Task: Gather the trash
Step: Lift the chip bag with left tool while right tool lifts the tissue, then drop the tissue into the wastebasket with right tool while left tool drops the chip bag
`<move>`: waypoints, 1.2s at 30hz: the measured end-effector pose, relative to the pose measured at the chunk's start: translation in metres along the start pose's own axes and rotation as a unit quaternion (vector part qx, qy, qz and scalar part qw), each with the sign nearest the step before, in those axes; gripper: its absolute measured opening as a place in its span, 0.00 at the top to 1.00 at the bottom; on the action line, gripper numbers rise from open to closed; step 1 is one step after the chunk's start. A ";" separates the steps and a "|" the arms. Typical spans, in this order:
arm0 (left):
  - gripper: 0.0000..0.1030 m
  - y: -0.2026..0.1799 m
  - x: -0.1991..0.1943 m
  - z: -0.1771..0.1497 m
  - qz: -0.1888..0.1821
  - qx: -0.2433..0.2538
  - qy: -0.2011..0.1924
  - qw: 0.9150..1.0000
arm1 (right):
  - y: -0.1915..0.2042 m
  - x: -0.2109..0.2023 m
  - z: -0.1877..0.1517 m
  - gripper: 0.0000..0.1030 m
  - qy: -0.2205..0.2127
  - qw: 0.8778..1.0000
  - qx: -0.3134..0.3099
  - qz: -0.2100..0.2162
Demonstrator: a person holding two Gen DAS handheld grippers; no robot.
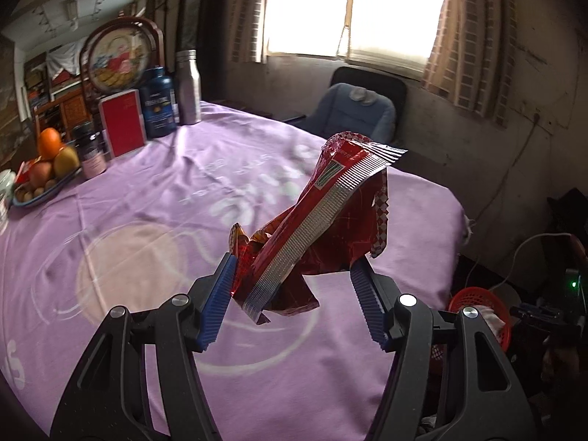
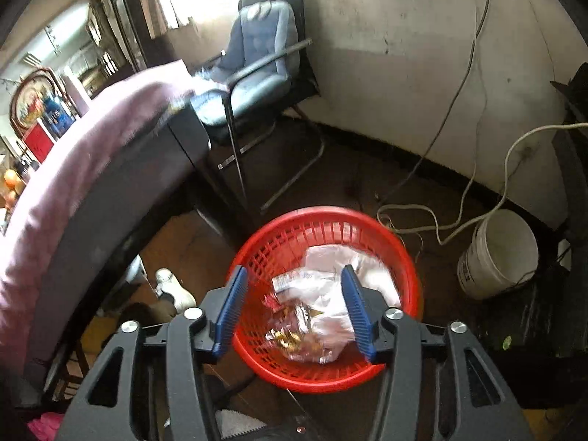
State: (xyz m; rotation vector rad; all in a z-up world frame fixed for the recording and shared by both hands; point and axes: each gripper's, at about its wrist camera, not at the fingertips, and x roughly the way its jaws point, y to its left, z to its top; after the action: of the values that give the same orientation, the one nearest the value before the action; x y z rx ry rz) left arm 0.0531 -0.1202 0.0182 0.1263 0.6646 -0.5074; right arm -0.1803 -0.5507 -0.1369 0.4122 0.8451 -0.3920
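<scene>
Bright curtained window, stained wall

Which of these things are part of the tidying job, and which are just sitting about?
Part of the job:
- red snack wrapper, held in the left gripper
- red basket on the floor, already holding wrappers
- right gripper, open above the basket

Just sitting about:
- fruit plate
- metal bottle
- red box
- white bucket
- blue chair
</scene>
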 end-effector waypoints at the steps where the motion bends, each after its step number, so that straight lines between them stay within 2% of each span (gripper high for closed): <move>1: 0.40 -0.009 0.003 0.001 -0.005 0.007 0.003 1.000 | -0.001 -0.002 0.001 0.44 -0.006 1.000 0.000 0.006; 3: 0.40 -0.027 0.010 0.003 -0.016 0.021 0.009 1.000 | 0.001 -0.009 0.004 0.42 -0.024 1.000 -0.002 0.009; 10: 0.40 -0.107 0.035 0.000 -0.077 0.081 0.038 0.993 | -0.014 -0.049 0.015 0.26 -0.108 0.994 0.008 -0.010; 14: 0.40 -0.163 0.050 -0.010 -0.118 0.124 0.054 0.984 | -0.030 -0.081 0.018 0.20 -0.167 0.985 0.022 -0.022; 18: 0.40 -0.221 0.068 -0.024 -0.161 0.162 0.075 0.971 | -0.048 -0.098 0.024 0.19 -0.195 0.980 0.038 -0.016; 24: 0.39 -0.293 0.094 -0.039 -0.209 0.204 0.099 0.951 | -0.065 -0.100 0.022 0.19 -0.197 0.979 0.056 -0.015; 26: 0.32 -0.311 0.102 -0.043 -0.221 0.206 0.110 0.947 | -0.070 -0.099 0.020 0.19 -0.194 0.979 0.059 -0.019; 28: 0.23 -0.327 0.113 -0.049 -0.223 0.206 0.121 0.945 | -0.075 -0.098 0.018 0.19 -0.189 0.980 0.064 -0.020; 32: 0.23 -0.335 0.126 -0.065 -0.236 0.194 0.153 0.940 | -0.080 -0.095 0.015 0.19 -0.181 0.981 0.071 -0.013; 36: 0.23 -0.331 0.132 -0.077 -0.232 0.185 0.167 0.940 | -0.075 -0.093 0.013 0.19 -0.180 0.981 0.067 -0.005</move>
State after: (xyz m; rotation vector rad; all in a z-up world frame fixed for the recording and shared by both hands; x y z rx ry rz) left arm -0.0636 -0.4416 -0.1084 0.4235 0.9314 -1.0826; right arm -0.2641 -0.6054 -0.0710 0.4451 0.4702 -0.5167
